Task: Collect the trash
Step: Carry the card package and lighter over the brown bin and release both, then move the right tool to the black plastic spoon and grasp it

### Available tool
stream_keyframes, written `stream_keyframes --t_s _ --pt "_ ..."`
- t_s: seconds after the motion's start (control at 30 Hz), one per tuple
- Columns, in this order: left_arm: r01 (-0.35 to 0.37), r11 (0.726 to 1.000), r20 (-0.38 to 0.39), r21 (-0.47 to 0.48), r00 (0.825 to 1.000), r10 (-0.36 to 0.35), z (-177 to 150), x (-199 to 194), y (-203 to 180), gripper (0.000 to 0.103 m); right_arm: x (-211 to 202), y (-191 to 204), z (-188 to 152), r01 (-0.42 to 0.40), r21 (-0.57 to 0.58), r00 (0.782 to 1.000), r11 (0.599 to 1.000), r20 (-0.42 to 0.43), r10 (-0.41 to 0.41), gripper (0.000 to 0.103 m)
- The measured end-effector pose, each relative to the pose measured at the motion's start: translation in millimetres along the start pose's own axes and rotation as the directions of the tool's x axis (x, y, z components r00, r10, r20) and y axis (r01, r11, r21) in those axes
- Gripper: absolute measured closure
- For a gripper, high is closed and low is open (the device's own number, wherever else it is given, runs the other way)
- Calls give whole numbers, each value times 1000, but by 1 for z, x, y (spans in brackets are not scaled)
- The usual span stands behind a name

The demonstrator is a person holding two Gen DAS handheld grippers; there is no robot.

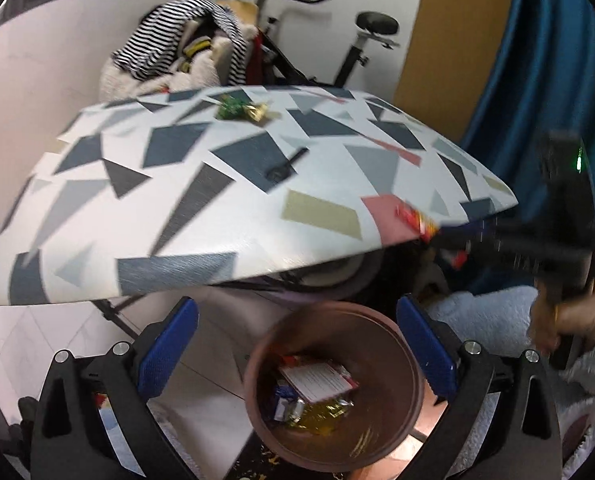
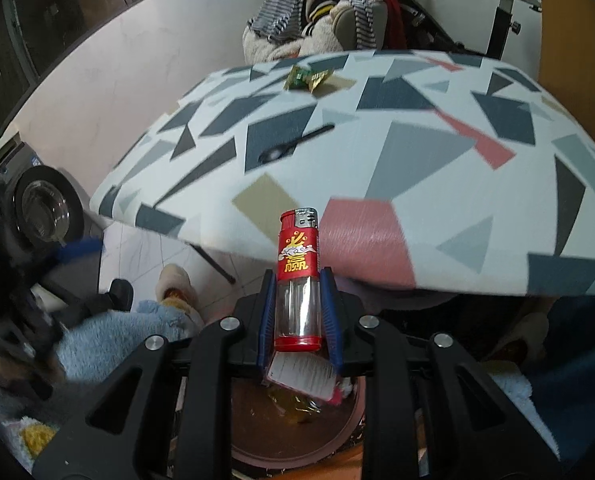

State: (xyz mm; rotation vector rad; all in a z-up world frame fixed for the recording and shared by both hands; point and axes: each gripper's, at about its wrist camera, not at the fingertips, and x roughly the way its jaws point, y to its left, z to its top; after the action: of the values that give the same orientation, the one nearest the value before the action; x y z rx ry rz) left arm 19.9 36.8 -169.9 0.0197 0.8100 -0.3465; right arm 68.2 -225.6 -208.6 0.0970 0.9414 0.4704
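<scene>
Pads of the right tool [image 2: 297, 312] were clamped on a red lighter [image 2: 298, 276], which stood upright between them, its metal cap toward the bench [image 2: 437, 168] and its clear lower half squeezed by the blue pads. Directly below the lighter sat a brown bin [image 2: 337, 436], holding a white card, yellow wrappers and other scraps. In the left wrist view the same bin [image 1: 393, 332] lay between the fingers of the left tool [image 1: 297, 352], whose jaws stood wide with nothing touching the pads. The bin sat on the floor just in front of the bench's near edge. From the left side, the right tool [image 1: 441, 236] appeared above and to the right of the bin, at the bench's corner, blurred, with a hand [image 1: 565, 316] gripping its handle. Far from the bin, near the back edge of the patterned bench top, lay green and gold candy wrappers [image 2: 307, 77]. A dark key [image 2: 293, 145] lay mid-bench, between the wrappers and the bin.
</scene>
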Motion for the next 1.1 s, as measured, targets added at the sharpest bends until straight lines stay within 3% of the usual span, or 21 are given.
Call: stream_keyframes --t_s 0.23,0.43,0.83,0.9,0.97,1.03,1.1 --pt "-72 997 22 -6 997 72 1 -12 7 6 31 12 -27 -2 -29 994 1000 -109 -1 78" --pt "-94 995 26 -29 995 95 -2 -15 13 6 59 21 -50 16 -61 975 998 -220 -29 78" --pt "-111 993 18 -50 994 112 -5 -12 20 6 76 19 -67 65 -64 954 996 -288 -81 77" --pt "-110 993 17 -50 994 111 -6 -12 21 6 78 19 -67 79 -65 952 995 -292 -94 71" --pt "-110 993 15 -51 994 111 -6 -12 21 6 77 19 -66 91 -64 952 994 -286 -105 42" --pt "-112 992 21 -50 993 114 -6 -12 22 6 75 19 -65 97 -64 955 993 -275 -111 24" --pt "-113 992 28 -49 993 114 -7 -13 23 6 72 19 -65 103 -67 957 992 -266 -117 14"
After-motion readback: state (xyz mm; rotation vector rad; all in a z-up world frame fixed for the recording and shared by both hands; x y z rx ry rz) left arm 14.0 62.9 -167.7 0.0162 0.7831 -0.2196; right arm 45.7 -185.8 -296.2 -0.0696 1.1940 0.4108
